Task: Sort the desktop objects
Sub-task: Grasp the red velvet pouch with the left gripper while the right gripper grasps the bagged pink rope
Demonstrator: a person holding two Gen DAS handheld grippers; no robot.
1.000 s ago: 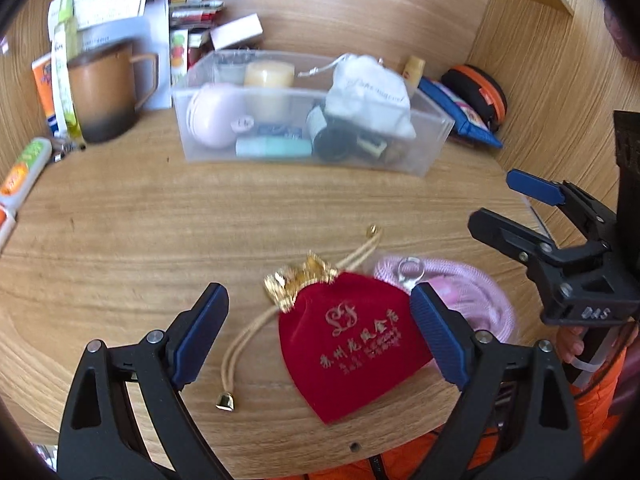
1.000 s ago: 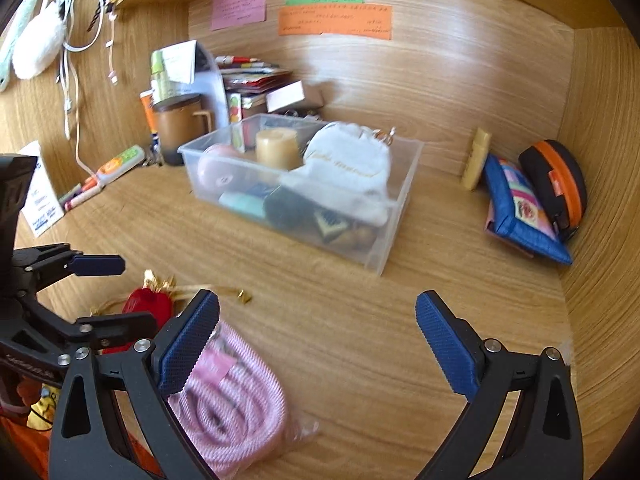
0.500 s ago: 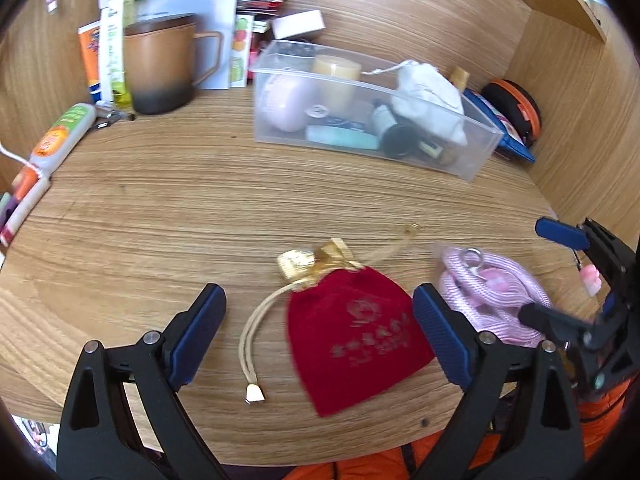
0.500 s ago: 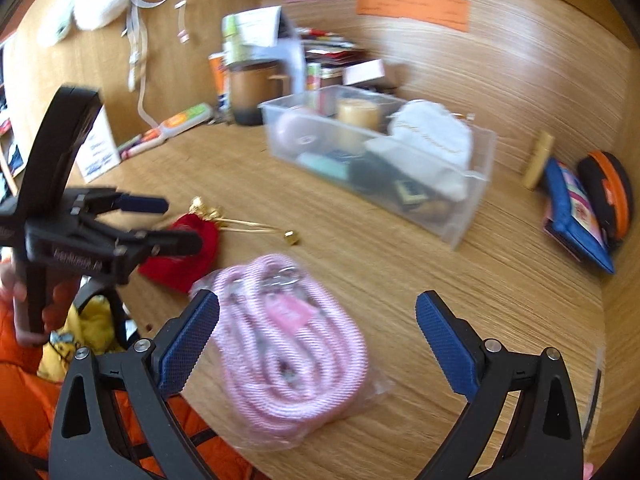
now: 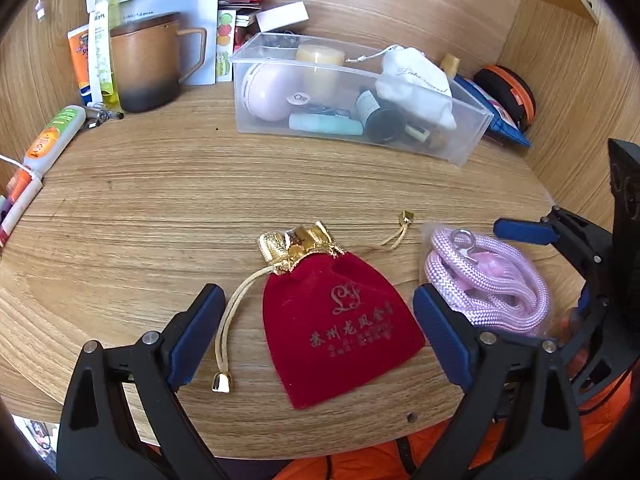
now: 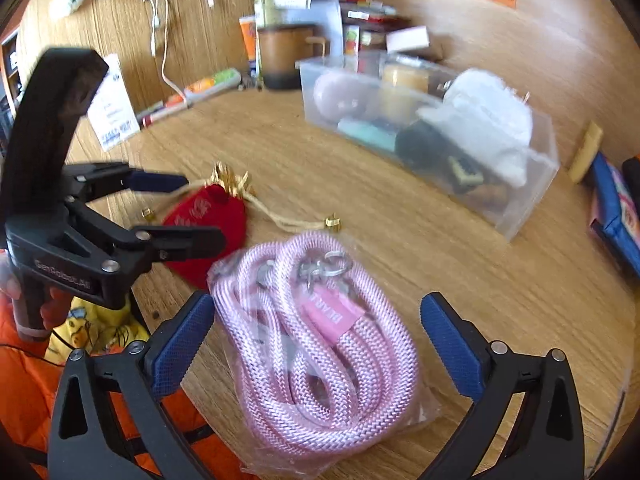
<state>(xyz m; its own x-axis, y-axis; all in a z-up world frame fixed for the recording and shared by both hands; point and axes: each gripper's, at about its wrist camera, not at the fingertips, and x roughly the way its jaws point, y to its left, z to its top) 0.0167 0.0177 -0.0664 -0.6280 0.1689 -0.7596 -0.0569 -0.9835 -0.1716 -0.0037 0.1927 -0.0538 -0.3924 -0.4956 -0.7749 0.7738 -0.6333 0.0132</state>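
Observation:
A red velvet pouch (image 5: 338, 326) with a gold top and cord lies on the wooden desk near the front edge, between the open fingers of my left gripper (image 5: 320, 336); it also shows in the right wrist view (image 6: 208, 222). A coiled pink rope in a clear bag (image 6: 320, 344) lies to its right, between the open fingers of my right gripper (image 6: 320, 344); it also shows in the left wrist view (image 5: 488, 280). A clear plastic bin (image 5: 460, 148) holding several small items stands further back. Neither gripper touches anything.
A brown mug (image 5: 144, 68), tubes and papers stand at the back left. A blue pouch (image 6: 616, 208) and an orange-black case (image 5: 508, 88) lie at the back right by the wooden side wall. Pens and tubes (image 5: 48, 140) lie at the left edge.
My right gripper has swung left and down so the pink rope now sits between its fingers. My left gripper has drawn back slightly and stays over the red pouch.

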